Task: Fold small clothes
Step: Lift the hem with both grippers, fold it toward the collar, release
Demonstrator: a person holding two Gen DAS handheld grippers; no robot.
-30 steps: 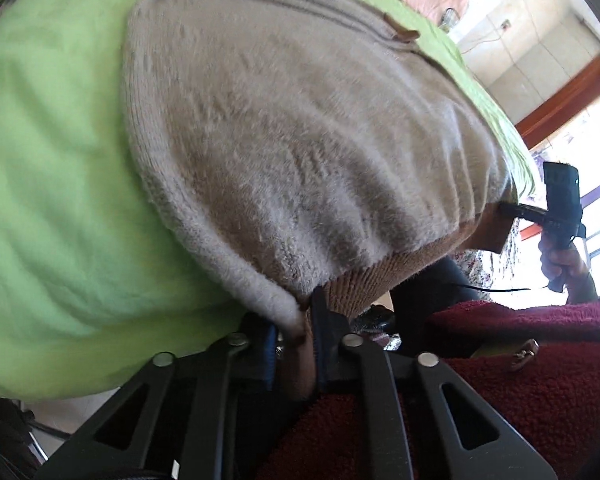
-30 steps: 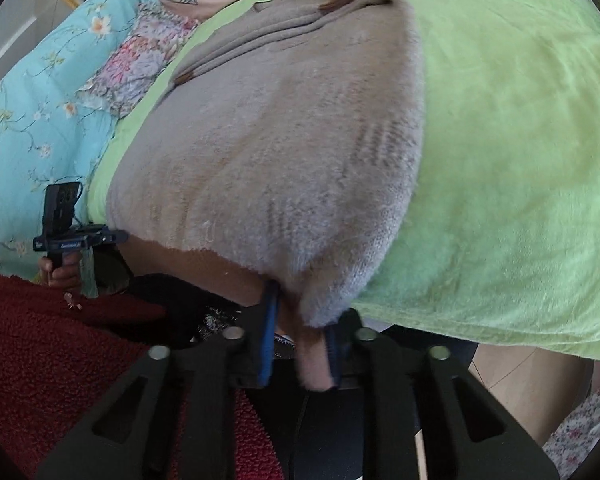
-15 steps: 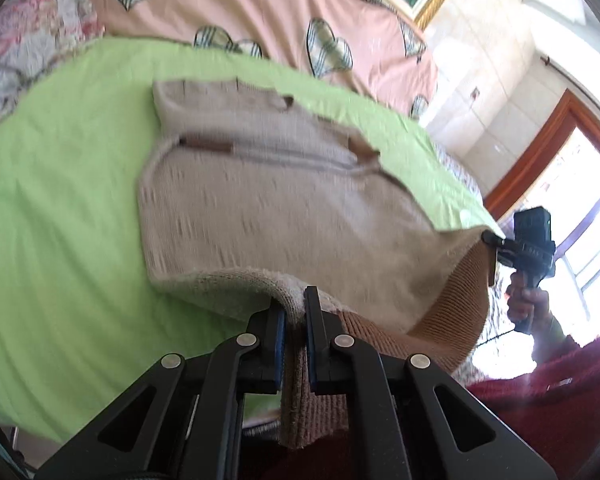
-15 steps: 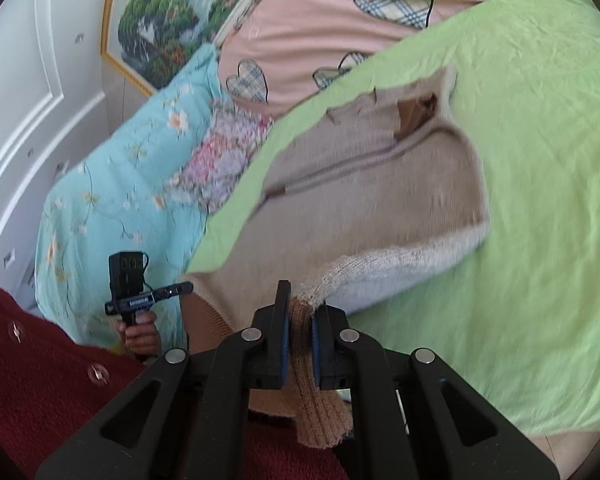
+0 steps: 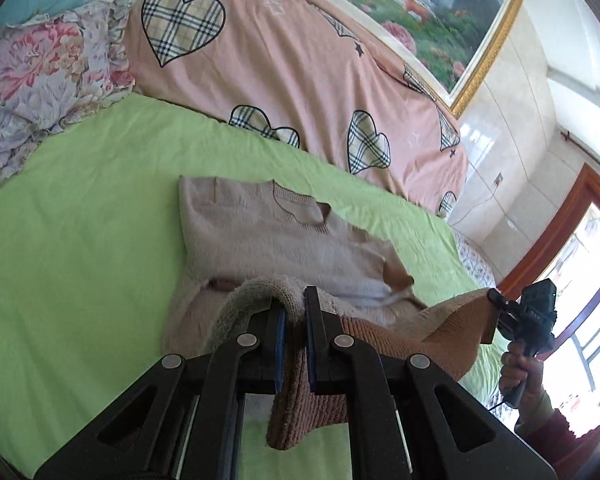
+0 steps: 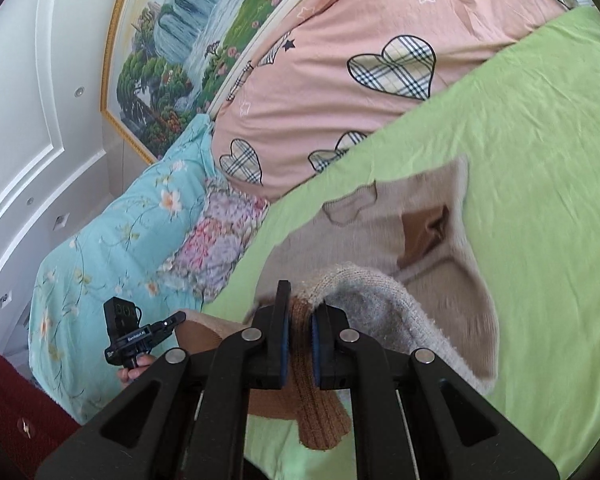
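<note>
A small beige knit sweater (image 5: 268, 240) with a brown ribbed hem lies on the green bed sheet (image 5: 80, 240), neck end far from me. My left gripper (image 5: 294, 312) is shut on one corner of the hem and holds it lifted over the sweater's body. My right gripper (image 6: 300, 312) is shut on the other hem corner (image 6: 320, 412), also lifted. The sweater (image 6: 380, 240) shows in the right wrist view with the hem doubled back over its lower part. The right gripper also shows in the left wrist view (image 5: 500, 304), pinching the brown hem. The left gripper shows in the right wrist view (image 6: 172, 322).
A pink quilt with plaid hearts (image 5: 300, 60) lies past the sweater. A floral pillow (image 5: 40, 80) and a blue floral quilt (image 6: 112, 240) lie at the bed's left. A framed painting (image 6: 188, 48) hangs on the wall. A wood-framed window (image 5: 560, 248) is at right.
Both grippers have lifted the hem and carried it forward over the sweater toward the neck. The views rose from close on the fabric to above the bed.
</note>
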